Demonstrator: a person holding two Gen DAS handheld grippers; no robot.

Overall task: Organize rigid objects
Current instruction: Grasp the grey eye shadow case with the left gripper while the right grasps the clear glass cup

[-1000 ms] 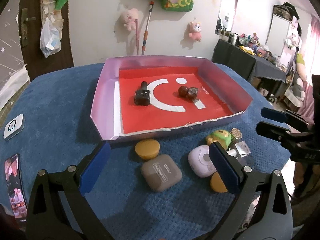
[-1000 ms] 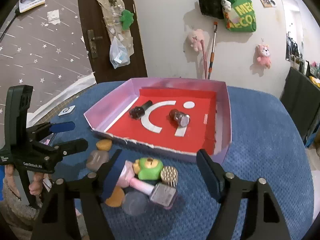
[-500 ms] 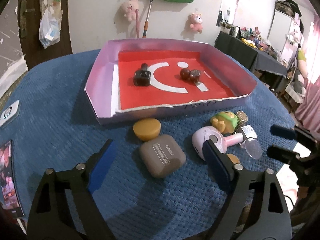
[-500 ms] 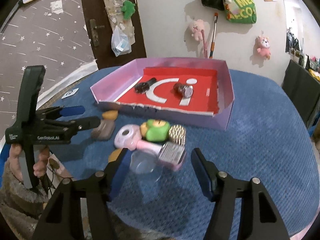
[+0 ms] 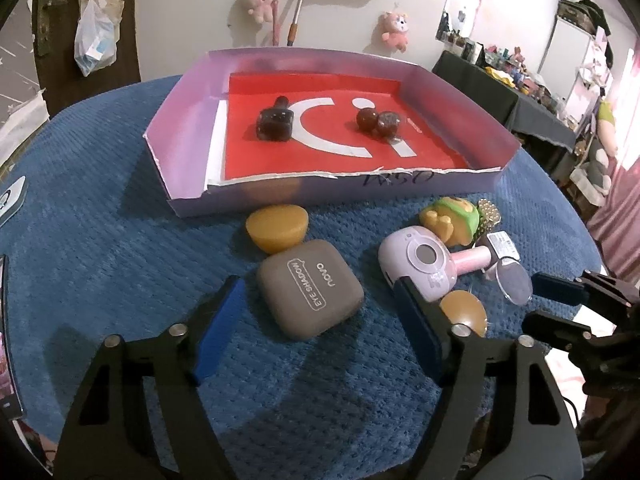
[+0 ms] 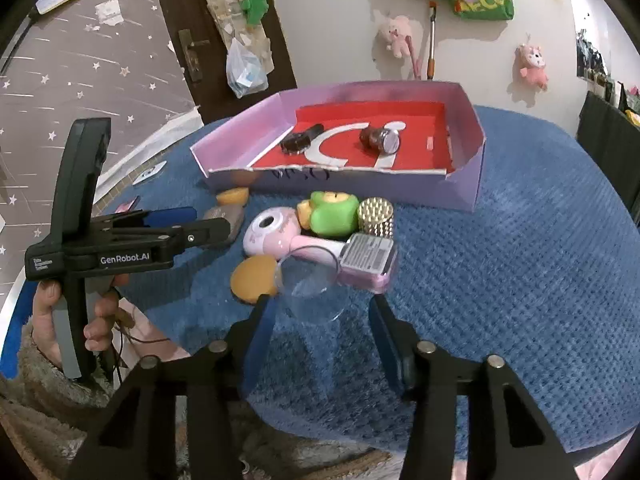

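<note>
A shallow pink box with a red floor (image 5: pixel 188 152) (image 6: pixel 466 184) holds a dark bottle (image 5: pixel 275 123) and two dark round items (image 5: pixel 378 120). In front of it lie a grey eye-shadow case (image 5: pixel 310 294), a yellow dome (image 5: pixel 277 226), a pink handheld device (image 5: pixel 416 262) (image 6: pixel 276 232), a green toy (image 6: pixel 334 212), a gold studded jar (image 6: pixel 375 216), an orange disc (image 6: pixel 254 280) and a clear cup (image 6: pixel 312 284). My left gripper (image 5: pixel 316 328) is open, its fingers either side of the grey case. My right gripper (image 6: pixel 320 340) is open, just short of the clear cup.
The blue textured cloth (image 6: pixel 520 272) covers a round table. A phone (image 5: pixel 4 344) and a small white card (image 5: pixel 10 200) lie at its left edge. Dark furniture stands beyond the table on the right (image 5: pixel 500 92).
Both grippers have moved forward and down toward the loose objects. The left one now brackets the grey case; the right one has closed in on the clear cup.
</note>
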